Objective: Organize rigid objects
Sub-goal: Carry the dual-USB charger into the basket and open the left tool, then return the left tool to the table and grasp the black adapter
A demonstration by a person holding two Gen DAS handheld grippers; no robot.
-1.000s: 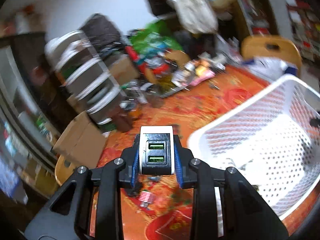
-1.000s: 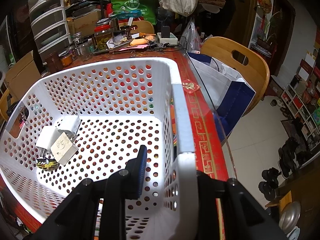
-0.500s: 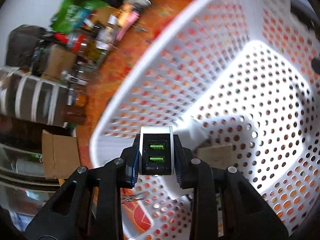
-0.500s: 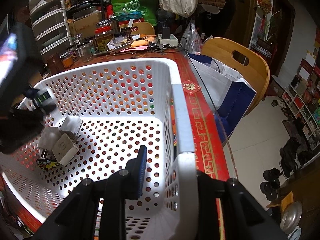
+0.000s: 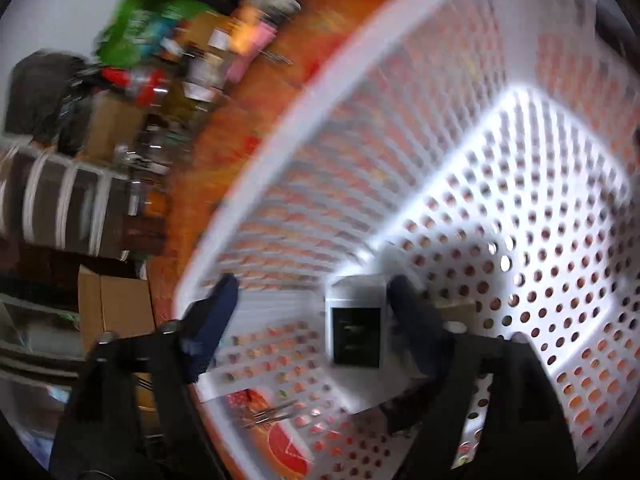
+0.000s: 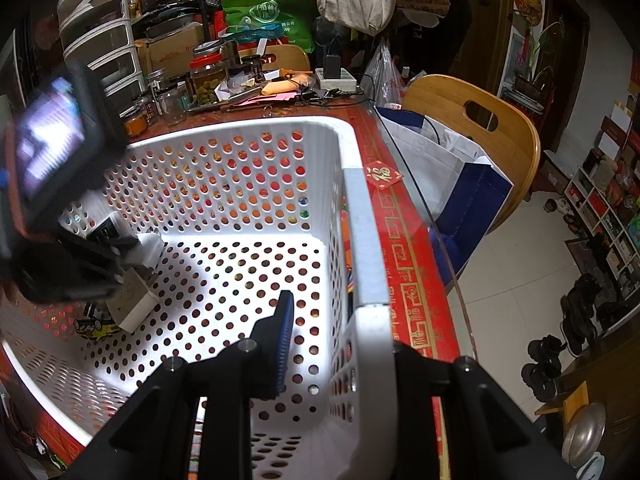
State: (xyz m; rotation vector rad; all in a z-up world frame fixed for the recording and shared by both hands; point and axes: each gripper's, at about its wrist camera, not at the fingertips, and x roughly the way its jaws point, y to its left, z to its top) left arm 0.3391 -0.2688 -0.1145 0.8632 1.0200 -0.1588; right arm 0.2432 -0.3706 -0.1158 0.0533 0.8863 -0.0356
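The left gripper [image 5: 312,304] tilts steeply down into the white perforated basket [image 5: 500,184], close to one of its corners. Its jaws have just been opening and now stand well apart; the USB charger [image 5: 356,326], a white block with a dark face and two ports, sits between the blue-padded fingers [image 5: 216,312] nearer the right one, with a clear gap on the left side, so the pads no longer press on it. Whether it already rests on the basket floor is hard to tell through the blur. From the right wrist view the left gripper [image 6: 120,248] shows as a dark body with a lit camera screen, leaning in over the basket's left wall, its fingers low beside a pale adapter [image 6: 134,300] and a small yellow toy car [image 6: 94,326] lying on the basket floor.

The right gripper [image 6: 340,344] also points down at a slant and is clamped on the basket's near right rim [image 6: 366,264], one blue pad inside the wall and the other finger outside it. The basket stands on a red patterned counter [image 6: 408,264] under a glass sheet. Behind the basket the counter is crowded with jars [image 6: 208,78], papers and a power strip [image 6: 336,76]. A wooden chair [image 6: 480,120] stands at the counter's right edge with a white and blue bag [image 6: 452,176] on it
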